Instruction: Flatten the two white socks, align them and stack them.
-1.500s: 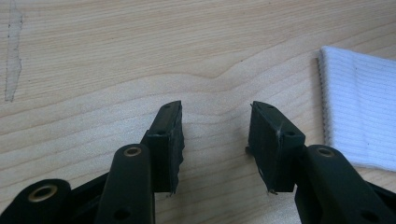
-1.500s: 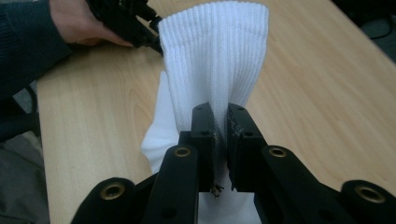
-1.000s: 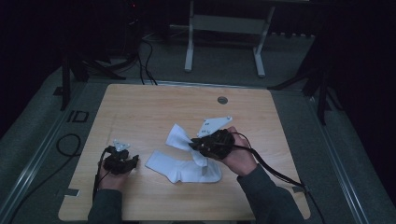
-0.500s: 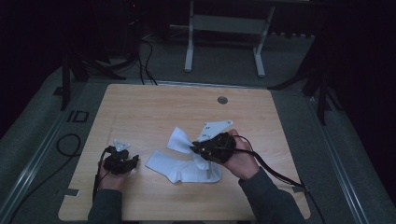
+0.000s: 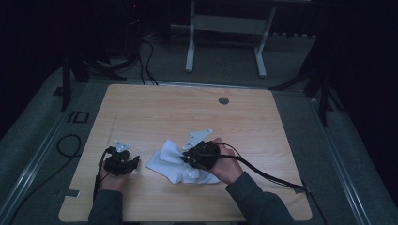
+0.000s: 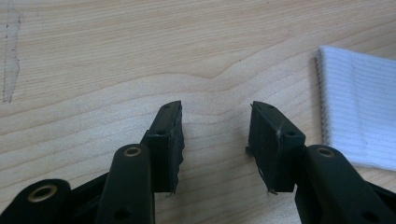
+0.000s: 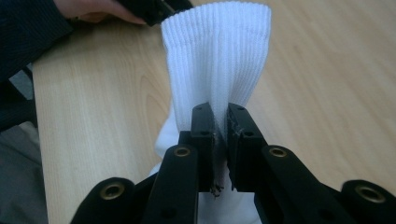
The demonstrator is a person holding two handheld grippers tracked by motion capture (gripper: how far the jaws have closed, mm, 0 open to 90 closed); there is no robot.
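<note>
A white ribbed sock [image 5: 176,164] lies crumpled on the wooden table [image 5: 155,112], near its front edge. My right gripper [image 5: 187,158] is shut on the sock [image 7: 217,60], pinching a fold of it between both black jaws, with the cuff spreading away beyond the tips. My left gripper [image 5: 133,161] rests low on the table to the left of the sock. Its jaws stand apart over bare wood [image 6: 215,140] with nothing between them. The edge of the sock [image 6: 357,116] lies just to the right of that gripper's right jaw.
A round grommet [image 5: 224,100] sits near the table's far edge. A black cable [image 5: 267,176] trails from the right gripper across the table to the right. A metal stand [image 5: 225,28] and floor cables lie beyond the table.
My right gripper has sunk lower with the sock in it, and the sock's raised part has flattened toward the table. The left gripper has stayed in place.
</note>
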